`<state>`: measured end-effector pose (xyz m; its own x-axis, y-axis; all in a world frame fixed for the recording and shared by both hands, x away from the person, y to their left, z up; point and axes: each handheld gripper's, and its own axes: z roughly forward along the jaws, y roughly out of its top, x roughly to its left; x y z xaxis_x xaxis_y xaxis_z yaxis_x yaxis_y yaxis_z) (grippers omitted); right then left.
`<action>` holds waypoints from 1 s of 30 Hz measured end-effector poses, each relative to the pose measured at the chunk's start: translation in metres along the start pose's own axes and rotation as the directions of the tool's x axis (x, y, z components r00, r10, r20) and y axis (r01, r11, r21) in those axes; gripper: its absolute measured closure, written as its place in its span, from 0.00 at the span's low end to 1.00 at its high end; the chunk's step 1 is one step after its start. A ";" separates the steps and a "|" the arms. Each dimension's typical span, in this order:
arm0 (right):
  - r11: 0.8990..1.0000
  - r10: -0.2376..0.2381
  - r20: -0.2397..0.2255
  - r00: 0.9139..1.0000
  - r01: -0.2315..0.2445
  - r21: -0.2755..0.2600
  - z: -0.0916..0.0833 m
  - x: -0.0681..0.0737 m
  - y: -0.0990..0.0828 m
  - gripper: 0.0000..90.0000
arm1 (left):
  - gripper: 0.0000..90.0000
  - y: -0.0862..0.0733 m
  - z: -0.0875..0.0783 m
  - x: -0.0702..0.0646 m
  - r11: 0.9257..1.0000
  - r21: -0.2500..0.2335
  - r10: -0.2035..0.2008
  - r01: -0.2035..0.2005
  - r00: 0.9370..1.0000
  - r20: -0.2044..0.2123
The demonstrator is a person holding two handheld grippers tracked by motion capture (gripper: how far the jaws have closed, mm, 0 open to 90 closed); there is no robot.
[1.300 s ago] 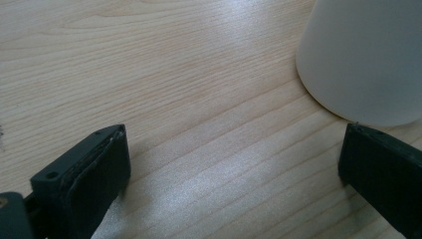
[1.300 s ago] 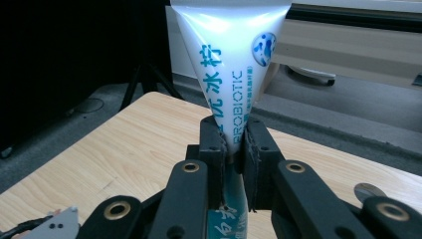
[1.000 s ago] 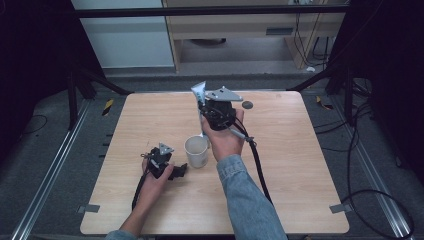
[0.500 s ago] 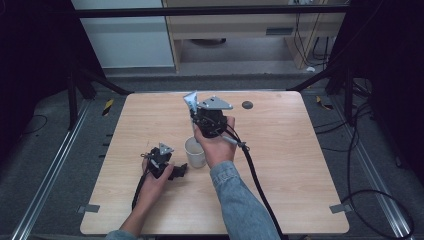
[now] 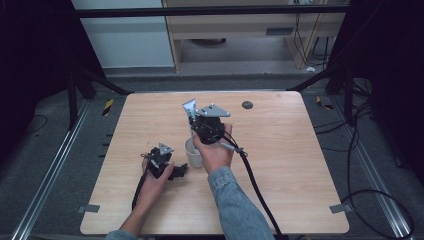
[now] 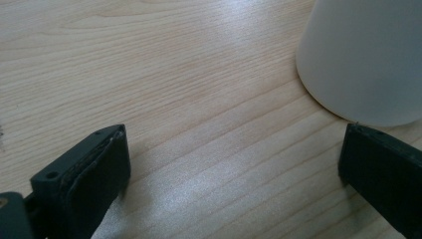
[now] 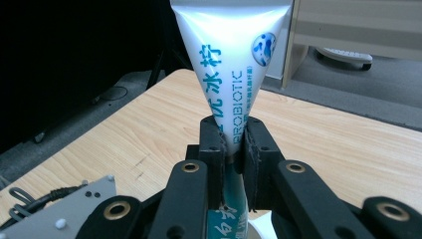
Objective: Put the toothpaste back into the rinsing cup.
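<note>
A pale wooden table (image 5: 280, 165) fills my picture, dark floor and a cabinet beyond. Nearest me, my left hand-held gripper (image 5: 172, 167) rests low on the table, jaws spread wide and holding nothing, just beside the white cup (image 5: 192, 152); in the left gripper view the cup's wall (image 6: 363, 59) stands close to one jaw. A nudge there could tip or slide the cup. Farther out, my right hand-held gripper (image 7: 233, 137) is clamped on a toothpaste tube (image 7: 231, 64), held upright above the cup with its flat crimped end up. I judge the grip narrow: the slick tube could swivel or slip, and if lowered off-centre it may catch the rim.
</note>
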<state>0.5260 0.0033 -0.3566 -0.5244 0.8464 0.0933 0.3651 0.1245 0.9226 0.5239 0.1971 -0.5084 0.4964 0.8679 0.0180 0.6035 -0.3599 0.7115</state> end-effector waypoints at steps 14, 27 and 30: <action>1.000 0.020 -0.005 1.000 -0.020 0.016 0.007 0.001 -0.012 0.89 | 0.00 0.000 0.000 0.000 1.000 -0.002 -0.001 0.001 1.000 -0.001; 0.999 0.028 -0.004 1.000 -0.028 0.032 0.011 -0.001 -0.024 0.89 | 0.00 0.000 0.000 0.000 1.000 -0.004 -0.002 0.002 1.000 -0.002; 0.999 0.035 -0.006 0.999 -0.035 0.037 0.013 -0.001 -0.028 0.89 | 0.00 0.000 0.000 0.000 1.000 -0.003 -0.002 0.002 1.000 -0.002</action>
<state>0.5261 0.0060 -0.3868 -0.5154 0.8473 0.1280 0.4119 0.1139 0.9041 0.5241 0.1968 -0.5086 0.4941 0.8692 0.0182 0.6021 -0.3572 0.7140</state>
